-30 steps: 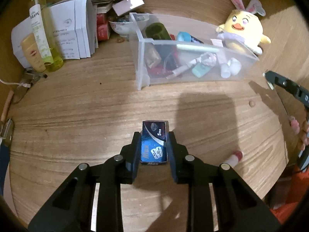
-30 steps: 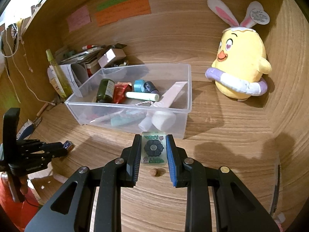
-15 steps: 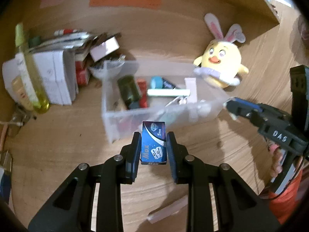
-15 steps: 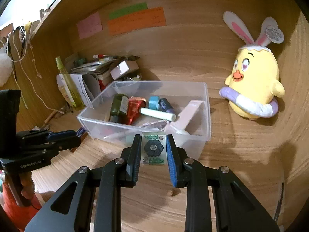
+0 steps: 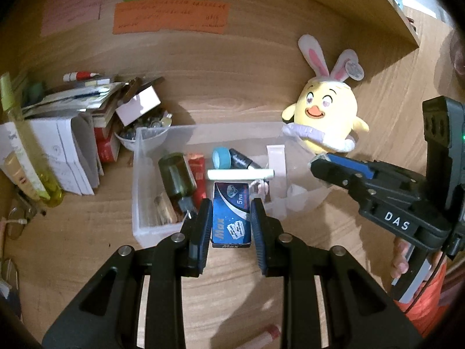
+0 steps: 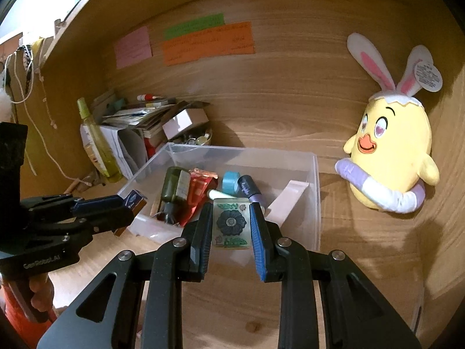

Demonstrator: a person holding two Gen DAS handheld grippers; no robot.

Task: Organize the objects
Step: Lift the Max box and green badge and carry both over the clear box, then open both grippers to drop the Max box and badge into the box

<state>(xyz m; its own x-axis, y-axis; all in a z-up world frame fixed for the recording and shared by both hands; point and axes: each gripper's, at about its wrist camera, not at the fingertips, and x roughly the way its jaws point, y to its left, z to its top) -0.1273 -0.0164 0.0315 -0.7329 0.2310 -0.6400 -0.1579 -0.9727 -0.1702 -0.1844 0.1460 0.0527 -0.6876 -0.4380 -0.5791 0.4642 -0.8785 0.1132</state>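
Observation:
My left gripper (image 5: pixel 231 218) is shut on a small blue box of razor blades (image 5: pixel 231 213), held in the air just before the near wall of the clear plastic bin (image 5: pixel 136 203). The right gripper (image 6: pixel 231 221) is shut on a small clear case with a dark flower print (image 6: pixel 231 222), above the bin's near side (image 6: pixel 315 203). The bin holds a dark green bottle (image 6: pixel 174 184), a red pouch (image 6: pixel 199 195), a white tube (image 5: pixel 241 174), a teal cap and a few more small things. Each gripper shows in the other's view: the left gripper (image 6: pixel 128 203) at the bin's left corner, the right gripper (image 5: pixel 319 164) at its right end.
A yellow plush chick with rabbit ears (image 6: pixel 392 157) leans on the back wall right of the bin. Papers, boxes, a bowl and a yellow-green bottle (image 5: pixel 32 157) crowd the left corner. A small pink-capped tube (image 5: pixel 266 334) lies on the wooden desk near me. Coloured notes hang on the wall.
Both grippers have risen and come closer to the bin, each keeping its object. The left one tilted up, so the wall and notes now show; the right gripper has entered its view.

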